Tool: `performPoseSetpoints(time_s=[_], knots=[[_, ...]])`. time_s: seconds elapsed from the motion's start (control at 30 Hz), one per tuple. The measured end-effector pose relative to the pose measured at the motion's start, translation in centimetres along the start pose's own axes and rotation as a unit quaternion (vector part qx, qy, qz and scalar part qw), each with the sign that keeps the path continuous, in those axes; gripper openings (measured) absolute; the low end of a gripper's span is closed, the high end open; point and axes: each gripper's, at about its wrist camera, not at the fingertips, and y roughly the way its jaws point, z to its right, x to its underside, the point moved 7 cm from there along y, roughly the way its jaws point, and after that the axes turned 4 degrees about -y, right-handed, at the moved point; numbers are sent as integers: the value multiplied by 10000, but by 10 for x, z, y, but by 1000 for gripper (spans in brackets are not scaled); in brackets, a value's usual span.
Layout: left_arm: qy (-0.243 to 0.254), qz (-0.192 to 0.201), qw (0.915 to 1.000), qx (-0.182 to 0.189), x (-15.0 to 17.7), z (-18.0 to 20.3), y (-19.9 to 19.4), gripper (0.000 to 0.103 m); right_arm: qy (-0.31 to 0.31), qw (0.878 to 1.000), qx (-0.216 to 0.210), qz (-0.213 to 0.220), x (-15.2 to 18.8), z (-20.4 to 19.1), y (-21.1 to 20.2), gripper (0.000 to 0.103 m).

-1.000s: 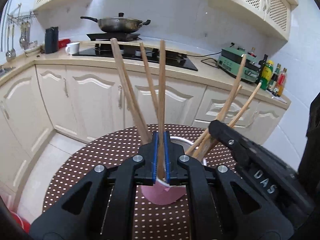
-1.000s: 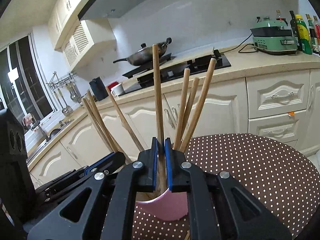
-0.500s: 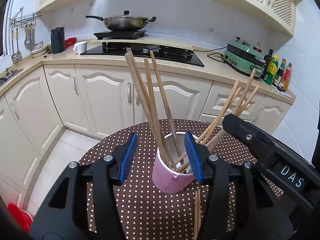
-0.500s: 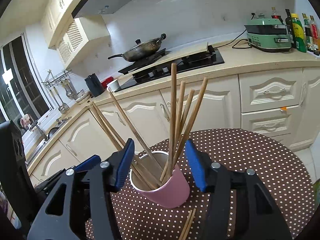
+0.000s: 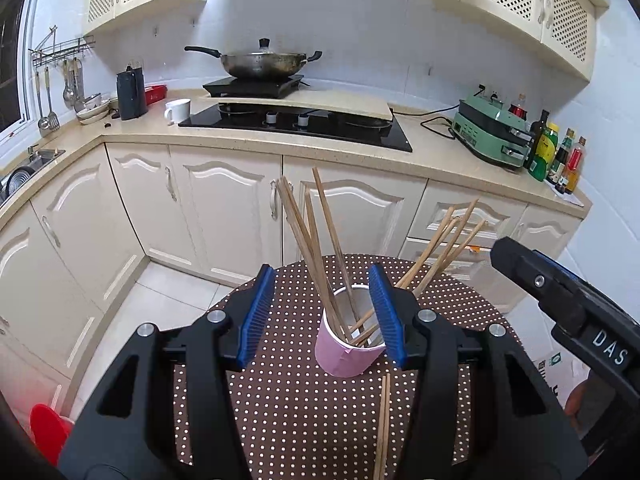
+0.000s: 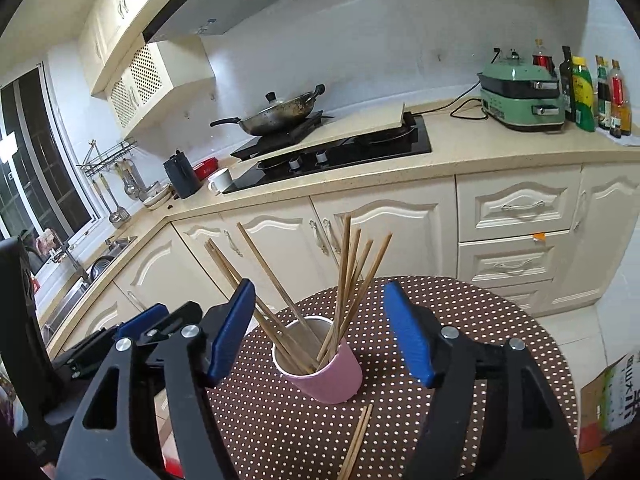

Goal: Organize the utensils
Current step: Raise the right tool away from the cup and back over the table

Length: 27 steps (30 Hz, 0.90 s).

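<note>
A pink cup stands on a round brown polka-dot table. Several wooden chopsticks stand in it, leaning left and right. A loose pair of chopsticks lies on the table in front of the cup. My left gripper is open and empty, above and in front of the cup. My right gripper is open and empty, also back from the cup. The right gripper's body shows at the right of the left wrist view.
Cream kitchen cabinets and a counter with a hob, a wok, a green appliance and bottles run behind the table. A red object sits on the floor left. A cardboard box stands right.
Both grippers were shut on chopsticks over the cup; they opened, left the chopsticks standing in the cup, and drew back and up from it.
</note>
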Motion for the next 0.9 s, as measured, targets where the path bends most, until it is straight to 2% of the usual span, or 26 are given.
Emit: performPoseSetpoints(time_s=[0.4, 0.57, 0.9], knots=[[188, 46, 9997, -122, -1, 9, -49, 52, -174, 9996, 183, -143, 8, -1, -41, 76], [245, -10, 9996, -111, 14, 9, -68, 54, -160, 9989, 249, -356, 27, -3, -54, 82], [369, -255, 9990, -22, 49, 10, -88, 57, -72, 9971, 226, -723, 69, -13, -71, 86]])
